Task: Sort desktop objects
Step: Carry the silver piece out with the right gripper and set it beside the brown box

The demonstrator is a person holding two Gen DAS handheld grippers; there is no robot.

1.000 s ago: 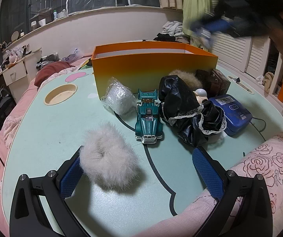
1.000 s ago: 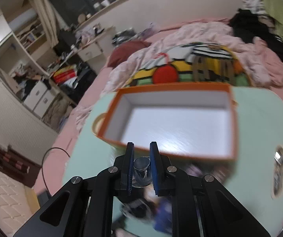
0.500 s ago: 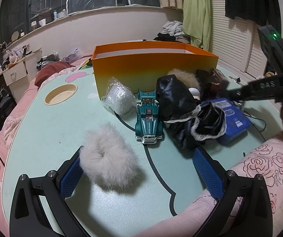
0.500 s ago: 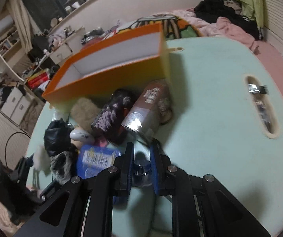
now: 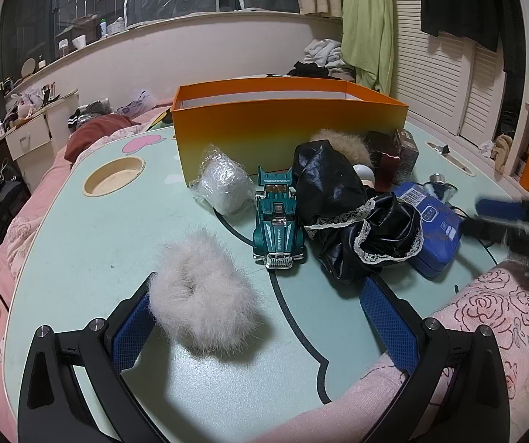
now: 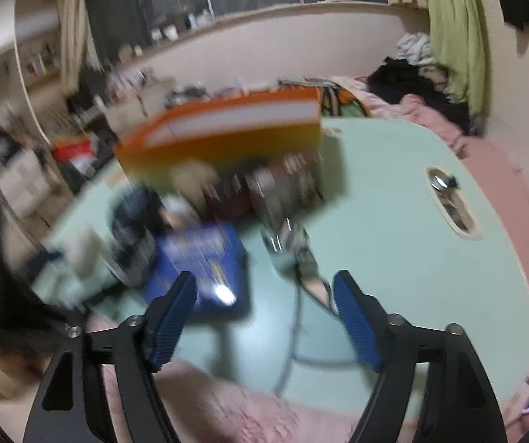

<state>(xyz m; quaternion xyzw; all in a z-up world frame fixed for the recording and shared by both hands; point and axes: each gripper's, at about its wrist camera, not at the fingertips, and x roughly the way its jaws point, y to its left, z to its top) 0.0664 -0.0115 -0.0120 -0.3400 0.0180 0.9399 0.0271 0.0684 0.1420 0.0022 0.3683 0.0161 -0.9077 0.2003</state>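
The left gripper [image 5: 260, 317] sits low over the near edge of the pale green desk [image 5: 79, 243] with its 2 blue-padded fingers [image 5: 388, 317] spread wide, gripping nothing. A white fluffy scrunchie [image 5: 201, 291] lies on the desk between them, pressed up against the left pad and well apart from the right one.

Just beyond the scrunchie stands a teal toy car [image 5: 278, 221], nose toward the camera. To its left, a clear plastic-wrapped bundle [image 5: 223, 184] rests close to the front wall of the orange box [image 5: 286, 133], which stands open at the back of the desk. To the car's right lies a heap of black satin fabric with lace trim [image 5: 345, 217], overlapping a blue case [image 5: 434, 229]. Behind the fabric are a beige fluffy scrunchie [image 5: 342, 144], a small white object only partly visible, and 2 dark patterned boxes [image 5: 393, 155] close to the orange box. A small shiny metal piece [image 5: 439, 186] sits just behind the blue case.

The right gripper [image 6: 264, 313] also has its fingers wide apart and empty. Its view is heavily blurred; it faces the blue case [image 6: 205, 258], a dark cable [image 6: 297, 317] running across the desk [image 6: 412, 258], and the orange box [image 6: 227, 140] further back. From the left wrist view the right gripper [image 5: 511, 217] appears as a blurred dark shape with a blue pad at the right edge, just beside the blue case.
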